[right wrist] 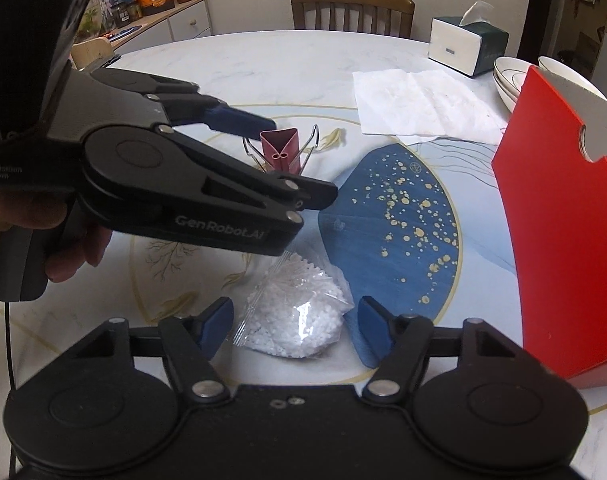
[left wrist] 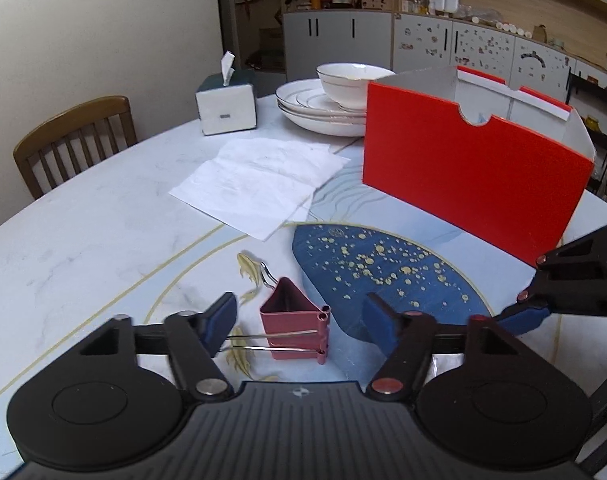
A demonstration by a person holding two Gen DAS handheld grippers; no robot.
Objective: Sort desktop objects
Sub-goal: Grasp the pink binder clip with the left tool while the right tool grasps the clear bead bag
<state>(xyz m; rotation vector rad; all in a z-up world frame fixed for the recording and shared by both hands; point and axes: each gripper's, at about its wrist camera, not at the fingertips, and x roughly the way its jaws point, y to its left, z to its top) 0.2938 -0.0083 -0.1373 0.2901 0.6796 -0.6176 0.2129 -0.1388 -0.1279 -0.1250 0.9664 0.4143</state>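
A dark red binder clip (left wrist: pixel 294 330) lies on the table between the open fingers of my left gripper (left wrist: pixel 299 322); the blue pads stand apart from it on both sides. The clip also shows in the right wrist view (right wrist: pixel 282 155), with the left gripper (right wrist: pixel 291 160) around it. A clear bag of small white pieces (right wrist: pixel 297 312) lies between the open fingers of my right gripper (right wrist: pixel 297 326). The right gripper's tip shows at the right edge of the left wrist view (left wrist: pixel 523 312). A red open box (left wrist: pixel 475 168) stands at the right; it also shows in the right wrist view (right wrist: pixel 563 240).
A white paper towel (left wrist: pixel 259 180) lies flat mid-table. A tissue box (left wrist: pixel 226 106), stacked white plates (left wrist: pixel 303 108) and a bowl (left wrist: pixel 351 80) stand behind it. Wooden chairs (left wrist: pixel 75 140) stand at the table's edge. The marble table (left wrist: pixel 83 240) has a blue painted patch (left wrist: pixel 379 272).
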